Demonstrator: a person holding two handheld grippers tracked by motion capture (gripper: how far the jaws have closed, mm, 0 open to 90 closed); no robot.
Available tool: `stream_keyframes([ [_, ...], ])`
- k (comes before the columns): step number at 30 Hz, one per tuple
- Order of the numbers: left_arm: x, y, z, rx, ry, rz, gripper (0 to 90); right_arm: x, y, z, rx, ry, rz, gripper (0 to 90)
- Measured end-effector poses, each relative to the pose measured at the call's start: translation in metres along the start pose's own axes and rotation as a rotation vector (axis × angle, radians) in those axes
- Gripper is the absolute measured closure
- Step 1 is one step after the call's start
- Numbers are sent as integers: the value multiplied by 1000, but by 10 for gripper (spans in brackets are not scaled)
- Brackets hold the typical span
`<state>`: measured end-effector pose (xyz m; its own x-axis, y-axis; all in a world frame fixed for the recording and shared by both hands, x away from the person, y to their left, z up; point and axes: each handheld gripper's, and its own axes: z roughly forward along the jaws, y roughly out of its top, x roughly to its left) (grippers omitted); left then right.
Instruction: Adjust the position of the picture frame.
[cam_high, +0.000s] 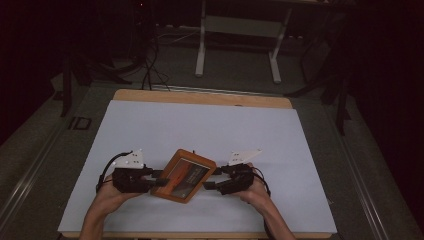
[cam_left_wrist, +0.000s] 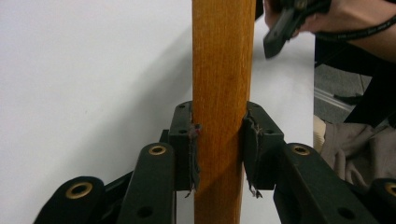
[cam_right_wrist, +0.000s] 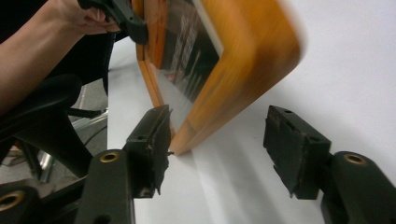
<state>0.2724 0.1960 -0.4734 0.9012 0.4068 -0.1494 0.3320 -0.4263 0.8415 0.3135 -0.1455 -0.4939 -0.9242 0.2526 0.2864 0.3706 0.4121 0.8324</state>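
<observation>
A person's left gripper pinches the edge of a wooden picture frame between both pads, holding it tilted above the white table cover. The right gripper stands spread wide, the frame's corner just inside its gap, beside one finger

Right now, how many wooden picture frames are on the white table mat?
1. The orange-brown wooden picture frame sits near the front edge of the white table mat, clamped by the left gripper, with the open right gripper at its other side.
</observation>
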Motion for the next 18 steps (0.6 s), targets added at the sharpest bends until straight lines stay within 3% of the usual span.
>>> stream_keyframes([
  [2,3,-3,-1,2,3,-12,685,0,-1,4,3,9,4,435],
  [6,6,-8,-2,-19,-2,-35,685,2,-3,22,-6,58,20,554],
  [8,7,-11,-2,-29,-7,-45,685,2,-3,25,-6,54,23,596],
  [15,9,-14,3,-37,-21,-69,685,-6,-6,20,-79,81,93,674],
  [18,9,-14,12,-25,-28,-82,685,-8,-5,13,-100,62,99,682],
])
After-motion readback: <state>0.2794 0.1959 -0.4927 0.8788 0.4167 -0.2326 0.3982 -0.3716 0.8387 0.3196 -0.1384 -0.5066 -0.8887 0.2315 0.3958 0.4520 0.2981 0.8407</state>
